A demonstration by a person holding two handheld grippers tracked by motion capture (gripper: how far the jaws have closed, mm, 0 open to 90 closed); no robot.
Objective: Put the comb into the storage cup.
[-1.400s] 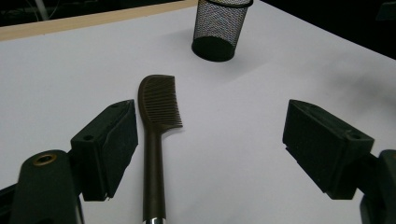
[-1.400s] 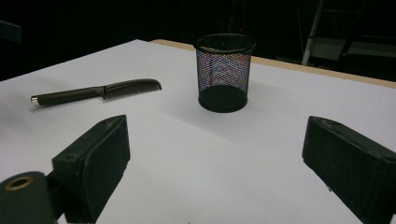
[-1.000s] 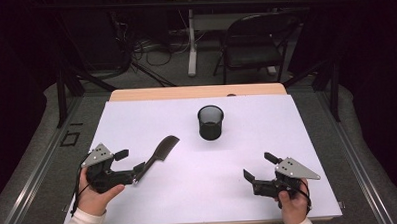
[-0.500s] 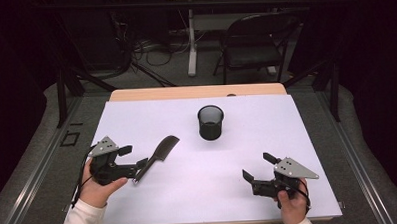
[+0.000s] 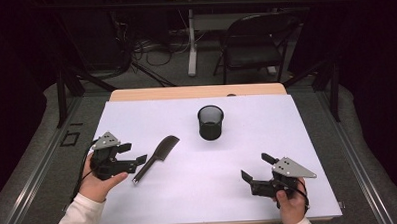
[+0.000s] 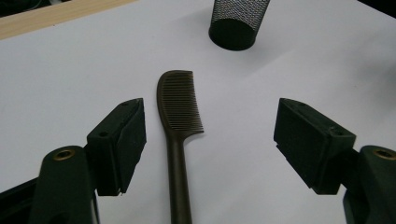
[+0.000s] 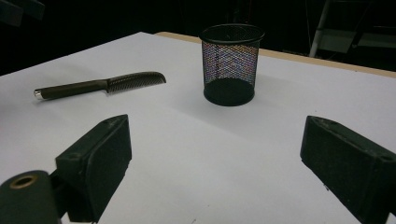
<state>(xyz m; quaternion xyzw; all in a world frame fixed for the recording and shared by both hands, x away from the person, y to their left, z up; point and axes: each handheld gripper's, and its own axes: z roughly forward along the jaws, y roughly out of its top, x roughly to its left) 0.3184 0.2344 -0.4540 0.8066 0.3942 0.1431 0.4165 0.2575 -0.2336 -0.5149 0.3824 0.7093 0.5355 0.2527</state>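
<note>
At the near edge of the white table (image 5: 307,123), held both grippers apart: right gripper (image 5: 254,172) at the near right with jaws spread wide on nothing, left gripper (image 5: 138,159) at the near left, jaws just closing a little yet unclenched. Between the left jaws, untouched, lay the dark comb (image 6: 180,121) flat on the sheet, handle nearest. Farther back, mid-table, stood the black mesh cup (image 5: 210,122) upright, well apart from the comb.

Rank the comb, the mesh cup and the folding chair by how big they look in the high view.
1. Folding chair, largest, though farthest away.
2. Comb and mesh cup look alike: comb longer, cup bulkier.
</note>
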